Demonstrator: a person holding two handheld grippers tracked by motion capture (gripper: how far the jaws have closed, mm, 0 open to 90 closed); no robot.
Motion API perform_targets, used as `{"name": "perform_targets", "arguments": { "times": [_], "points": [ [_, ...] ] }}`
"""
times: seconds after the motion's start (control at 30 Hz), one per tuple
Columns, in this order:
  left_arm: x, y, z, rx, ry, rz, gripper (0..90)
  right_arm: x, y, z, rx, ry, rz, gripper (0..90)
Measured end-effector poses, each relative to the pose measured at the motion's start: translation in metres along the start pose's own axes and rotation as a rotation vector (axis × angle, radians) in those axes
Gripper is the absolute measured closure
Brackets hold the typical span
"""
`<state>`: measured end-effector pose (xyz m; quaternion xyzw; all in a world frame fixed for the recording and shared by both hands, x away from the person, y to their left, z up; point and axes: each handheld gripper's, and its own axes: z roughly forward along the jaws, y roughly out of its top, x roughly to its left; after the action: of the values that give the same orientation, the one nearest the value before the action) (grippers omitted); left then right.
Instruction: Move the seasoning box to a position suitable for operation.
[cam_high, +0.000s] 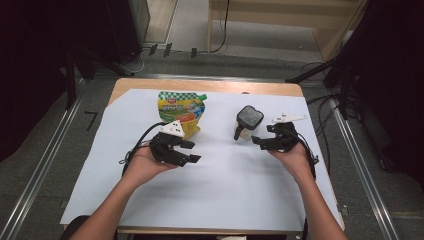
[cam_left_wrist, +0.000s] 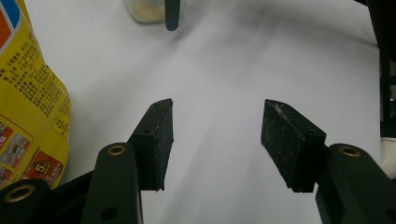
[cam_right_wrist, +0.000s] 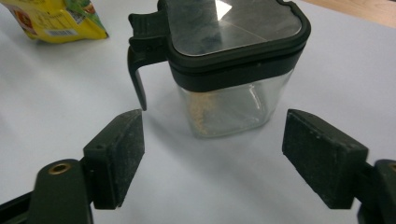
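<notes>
On the worktop (cam_high: 150, 87), over its white sheet (cam_high: 225, 175), a yellow-and-green spouted pouch (cam_high: 181, 111) lies just beyond the left claw (cam_high: 192, 151), whose jaws stand apart, empty. Right of it, a clear dark-lidded jar (cam_right_wrist: 233, 60) stands upright just ahead of the right claw (cam_right_wrist: 212, 154), jaws wide, not touching it.

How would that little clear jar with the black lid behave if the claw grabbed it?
The jar looks rigid, so it probably won't squash. Its smooth clear walls may slip against the pads. Holding just a little powder under a bulky lid, it seems light and might tip if nudged high.
</notes>
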<state>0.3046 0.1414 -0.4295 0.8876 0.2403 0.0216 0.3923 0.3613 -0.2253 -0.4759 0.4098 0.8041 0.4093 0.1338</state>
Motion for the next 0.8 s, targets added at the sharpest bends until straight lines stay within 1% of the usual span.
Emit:
{"name": "perform_targets", "arguments": {
  "times": [0.03,0.13,0.17,0.2,0.23,0.33,0.4,0.47,0.5,0.53,0.6,0.63,0.73,0.77,0.8],
  "points": [
    [0.000,0.000,0.000,0.000,0.000,0.000,45.1,0.000,0.000,0.000,0.000,0.000,0.000,20.2],
    [-0.001,0.000,-0.001,-0.009,-0.005,0.002,45.0,-0.007,0.004,0.008,0.000,0.004,-0.006,18.8],
    [-0.001,0.000,-0.001,-0.009,-0.005,0.002,45.0,-0.007,0.004,0.008,0.000,0.004,-0.006,18.8],
    [0.000,0.000,-0.001,-0.011,-0.005,-0.002,45.0,-0.011,0.005,0.012,-0.008,0.016,-0.007,17.2],
    [0.000,0.000,-0.001,-0.008,-0.006,0.000,45.0,-0.013,0.007,0.014,-0.016,0.015,-0.008,17.2],
    [0.001,0.000,0.000,-0.007,-0.006,-0.004,45.0,-0.016,0.010,0.019,-0.018,0.010,-0.046,16.5],
    [0.001,0.000,0.000,-0.007,-0.007,-0.005,45.0,-0.019,0.011,0.024,-0.019,0.025,-0.050,15.8],
    [0.001,-0.001,0.000,-0.007,-0.007,-0.007,44.9,-0.020,0.012,0.029,-0.025,0.042,-0.061,15.9],
    [0.001,-0.001,0.000,-0.005,-0.007,-0.005,44.9,-0.020,0.012,0.029,-0.025,0.042,-0.061,15.9],
    [0.001,-0.001,0.001,-0.002,-0.009,-0.005,44.9,-0.020,0.013,0.034,-0.035,0.048,-0.070,15.8],
    [0.001,-0.001,0.001,0.000,-0.009,-0.007,44.9,-0.020,0.013,0.036,-0.036,0.049,-0.076,15.2],
    [0.001,-0.001,0.001,0.001,-0.010,-0.006,44.9,-0.020,0.013,0.042,-0.037,0.051,-0.090,14.7],
    [0.001,-0.001,0.002,-0.004,-0.014,-0.012,44.9,-0.020,0.013,0.051,-0.034,0.057,-0.104,14.1],
    [0.001,-0.001,0.002,-0.004,-0.014,-0.012,44.9,-0.020,0.014,0.054,-0.043,0.057,-0.115,13.9],
    [0.002,-0.001,0.003,-0.003,-0.015,-0.010,44.9,-0.019,0.014,0.056,-0.046,0.057,-0.114,13.8]
  ]
}}
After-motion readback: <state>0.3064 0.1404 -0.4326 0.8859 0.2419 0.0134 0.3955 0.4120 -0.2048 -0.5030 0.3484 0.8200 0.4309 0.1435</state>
